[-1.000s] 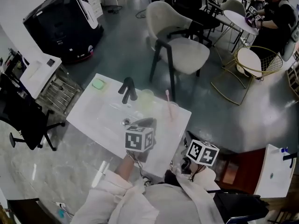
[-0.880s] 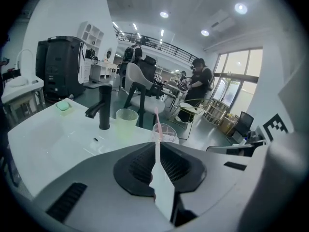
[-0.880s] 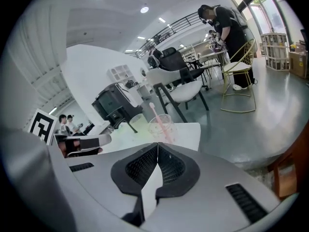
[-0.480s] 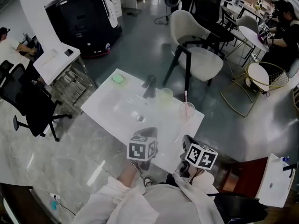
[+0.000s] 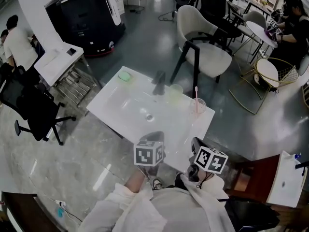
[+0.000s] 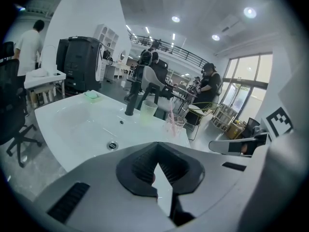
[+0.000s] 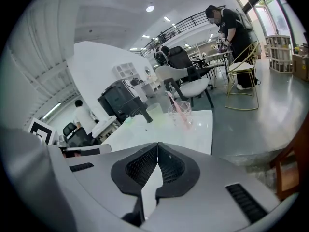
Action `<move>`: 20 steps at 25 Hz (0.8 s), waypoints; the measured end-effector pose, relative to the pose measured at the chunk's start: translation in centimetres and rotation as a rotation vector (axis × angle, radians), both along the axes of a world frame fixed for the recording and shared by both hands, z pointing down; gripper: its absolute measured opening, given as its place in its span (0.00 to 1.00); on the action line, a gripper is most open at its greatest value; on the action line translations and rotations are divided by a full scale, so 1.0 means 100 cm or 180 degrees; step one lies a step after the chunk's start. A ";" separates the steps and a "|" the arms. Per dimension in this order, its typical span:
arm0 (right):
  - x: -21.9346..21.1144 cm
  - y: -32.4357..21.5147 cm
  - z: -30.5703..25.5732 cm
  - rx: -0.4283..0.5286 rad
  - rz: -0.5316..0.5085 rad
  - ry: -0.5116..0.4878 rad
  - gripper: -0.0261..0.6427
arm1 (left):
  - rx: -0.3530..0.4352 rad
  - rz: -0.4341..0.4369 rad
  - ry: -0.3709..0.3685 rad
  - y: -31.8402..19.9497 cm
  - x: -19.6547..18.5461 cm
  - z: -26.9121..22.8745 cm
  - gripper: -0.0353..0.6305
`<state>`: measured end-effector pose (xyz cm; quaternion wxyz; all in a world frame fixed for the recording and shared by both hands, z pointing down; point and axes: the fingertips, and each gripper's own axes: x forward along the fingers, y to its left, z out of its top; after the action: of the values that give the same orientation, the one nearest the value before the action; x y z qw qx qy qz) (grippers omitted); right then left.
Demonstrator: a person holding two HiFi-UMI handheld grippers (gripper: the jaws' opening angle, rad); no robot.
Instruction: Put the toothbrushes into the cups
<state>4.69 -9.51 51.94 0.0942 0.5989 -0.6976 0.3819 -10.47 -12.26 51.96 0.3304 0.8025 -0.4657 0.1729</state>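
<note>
Change since a second ago: both hands are pulled back off the sink. The left gripper was over the basin near the drain and now sits at the near edge, with the right gripper just beside it, also at the near edge

Left jaws were partly apart a second ago and are now pinched together at the tips with nothing between them. Right jaws are also closed tip to tip and empty (both gripper views show only bare pads)

Where the task's thing is: the pink toothbrush stands in the clear cup, on the counter's right side. The green cup is just beside it, next to the faucet

Orientation: its long axis is near vertical, one end down in the cup and the other sticking well above the rim. It isn't dead plumb. From the right gripper's side it leans up and to the left, resting against the rim. I can't tell from here which end has the bristles

My read: this brush is placed and let go, and the hands are backing off. I see no second brush on the counter or in either gripper, and the green cup looks empty (not certain, it's translucent and small). So the task is either done or waiting on another brush
</note>
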 end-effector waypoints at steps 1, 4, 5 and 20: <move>-0.001 0.000 0.000 0.0003 0.0003 -0.0001 0.08 | 0.0004 0.0008 -0.0005 0.000 0.000 0.000 0.06; -0.001 0.001 -0.001 0.0005 0.0009 0.0014 0.08 | 0.0011 0.0025 -0.0004 0.001 0.001 0.000 0.06; 0.000 0.001 -0.001 0.0001 0.0013 0.0028 0.08 | 0.0008 0.0029 -0.0003 0.001 0.002 0.000 0.06; 0.013 -0.010 0.003 -0.0016 -0.0001 0.0044 0.08 | 0.0003 0.0127 -0.0025 -0.007 0.020 0.005 0.06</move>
<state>5.97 -10.51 52.20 0.1006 0.6012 -0.6960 0.3795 -8.46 -12.93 52.45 0.3247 0.8111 -0.4509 0.1825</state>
